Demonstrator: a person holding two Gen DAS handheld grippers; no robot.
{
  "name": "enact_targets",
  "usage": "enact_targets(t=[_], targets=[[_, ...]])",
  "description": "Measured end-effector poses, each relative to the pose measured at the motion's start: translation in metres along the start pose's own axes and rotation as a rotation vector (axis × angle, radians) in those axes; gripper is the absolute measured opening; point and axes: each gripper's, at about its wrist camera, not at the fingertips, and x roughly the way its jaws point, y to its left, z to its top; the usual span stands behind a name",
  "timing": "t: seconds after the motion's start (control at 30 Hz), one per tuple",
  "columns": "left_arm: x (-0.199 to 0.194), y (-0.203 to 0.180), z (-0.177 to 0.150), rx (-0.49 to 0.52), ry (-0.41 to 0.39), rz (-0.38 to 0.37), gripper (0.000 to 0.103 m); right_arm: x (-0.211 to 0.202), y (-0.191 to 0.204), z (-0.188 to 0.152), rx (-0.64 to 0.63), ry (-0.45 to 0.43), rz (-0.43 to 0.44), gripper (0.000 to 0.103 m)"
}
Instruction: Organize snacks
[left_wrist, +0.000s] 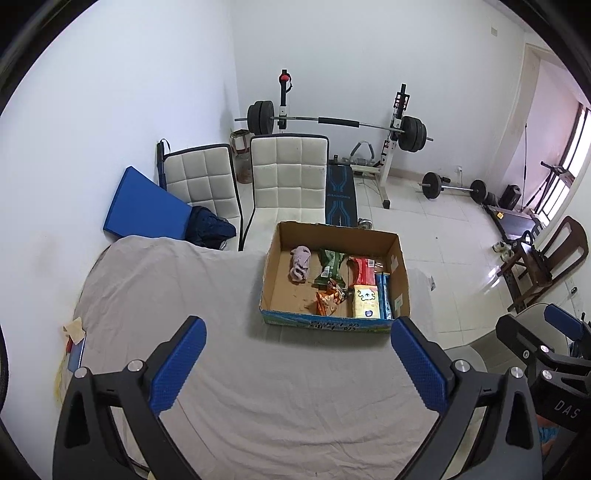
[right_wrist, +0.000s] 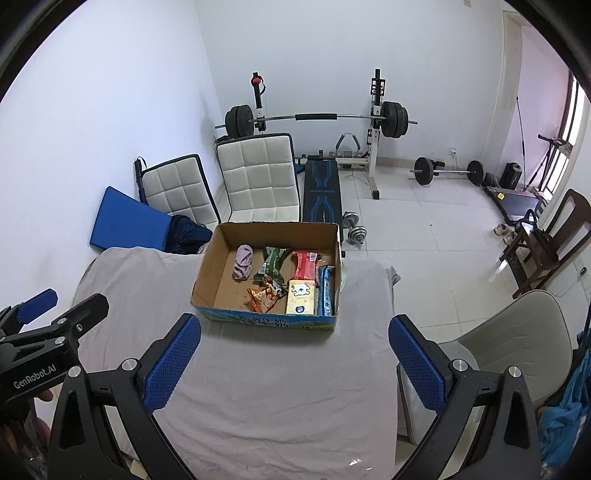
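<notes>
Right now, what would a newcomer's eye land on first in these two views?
The open cardboard box in the middle of the cloth-covered table, with snack packs bunched toward its right side, the yellow pack at the front. Both grippers, left and right, hang wide open and empty short of it. Behind, a barbell rack stands against the wall.

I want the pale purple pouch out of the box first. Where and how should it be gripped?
Grip the pale purple pouch across its narrow middle, descending from above with the open left hand-held gripper. It lies flat and alone, clear of the cardboard box walls.
</notes>
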Motion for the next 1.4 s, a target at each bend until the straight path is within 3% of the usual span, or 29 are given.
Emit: enact_targets(t=[1.4], targets=[[-0.001, -0.001, 0.006, 0.007, -0.008, 0.030, 0.102, -0.010, -0.004, 0.014, 0.001, -0.013, -0.005, 0.103]])
